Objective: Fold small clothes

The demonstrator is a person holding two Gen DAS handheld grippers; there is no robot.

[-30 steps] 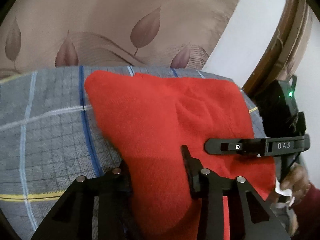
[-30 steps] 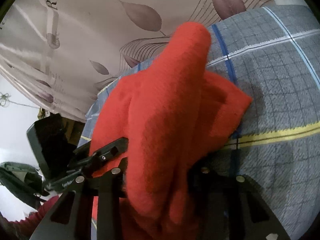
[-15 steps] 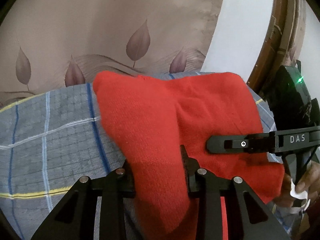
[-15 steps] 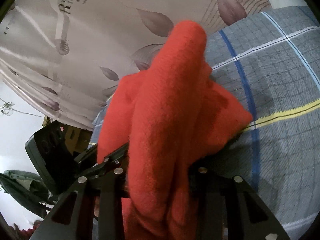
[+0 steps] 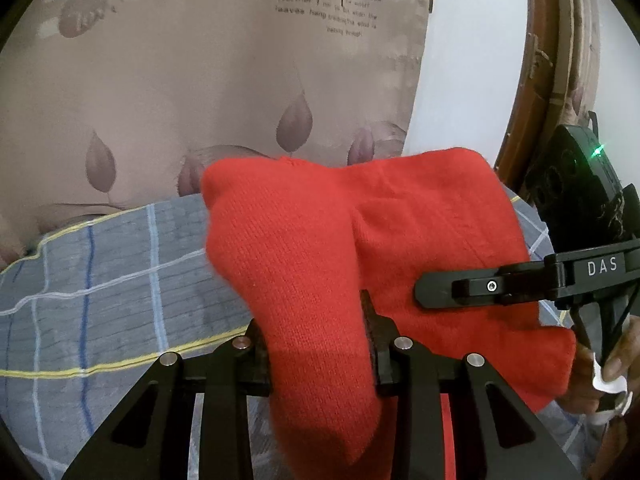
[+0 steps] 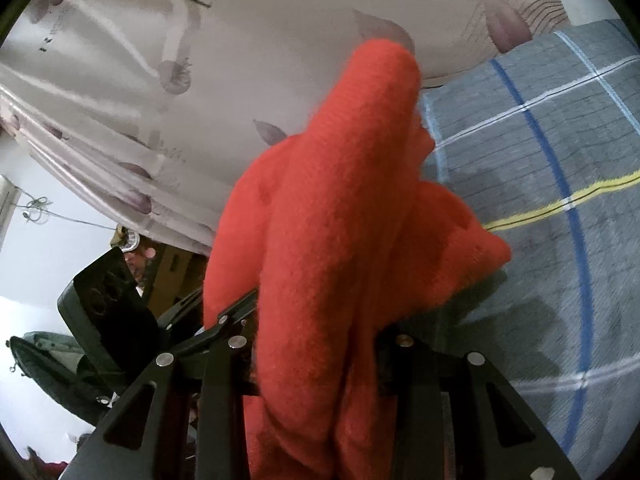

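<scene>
Curtain (image 5: 200,80) reads "Romantic feeling"; gripper (image 5: 460,292) marked "DAS".

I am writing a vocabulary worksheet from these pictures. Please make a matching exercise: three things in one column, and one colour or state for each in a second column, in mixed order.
Things:
1. red knit garment
2. checked bed cover
3. curtain

Descriptions:
A. beige, printed with leaves and words
B. gripped by both the left gripper and the right gripper
C. grey, with blue, white and yellow lines

Pairs: 1-B, 2-C, 3-A
</scene>
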